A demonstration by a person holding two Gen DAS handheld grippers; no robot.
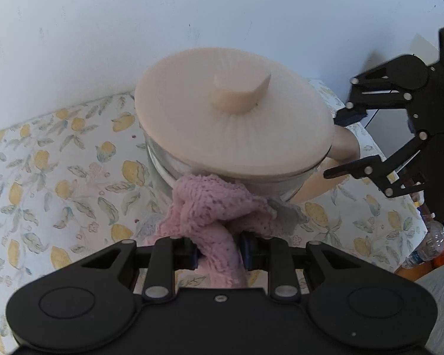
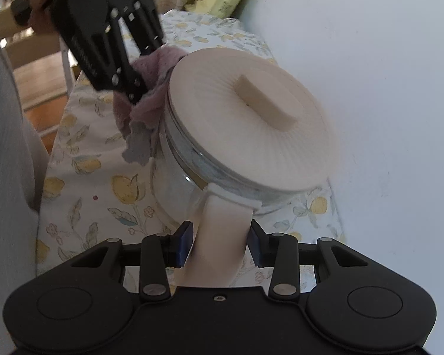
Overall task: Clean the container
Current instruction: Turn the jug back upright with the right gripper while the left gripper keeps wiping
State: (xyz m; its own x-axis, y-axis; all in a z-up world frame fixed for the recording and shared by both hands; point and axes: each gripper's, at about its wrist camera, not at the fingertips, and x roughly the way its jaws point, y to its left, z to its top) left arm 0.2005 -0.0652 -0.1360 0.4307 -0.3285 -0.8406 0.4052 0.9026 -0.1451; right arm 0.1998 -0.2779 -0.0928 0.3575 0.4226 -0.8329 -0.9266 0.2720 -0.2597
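Two claws work: right gripper [image 2: 219, 242] clamps the handle [image 2: 219, 236] at six o'clock, steadying the container [image 2: 180, 177]; left gripper [image 1: 219, 247], pinching the cloth [image 1: 213, 207], should rub firmly under the lid [image 1: 231, 124] rim.

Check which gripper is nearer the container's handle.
Right. The right gripper has its jaws around the handle; the left gripper grips the pink cloth at the container's opposite side.

A lemon-print tablecloth [image 1: 59, 162] covers the table against the white wall [image 1: 133, 29]; the lidded glass container [image 1: 231, 130] stands at its far side.
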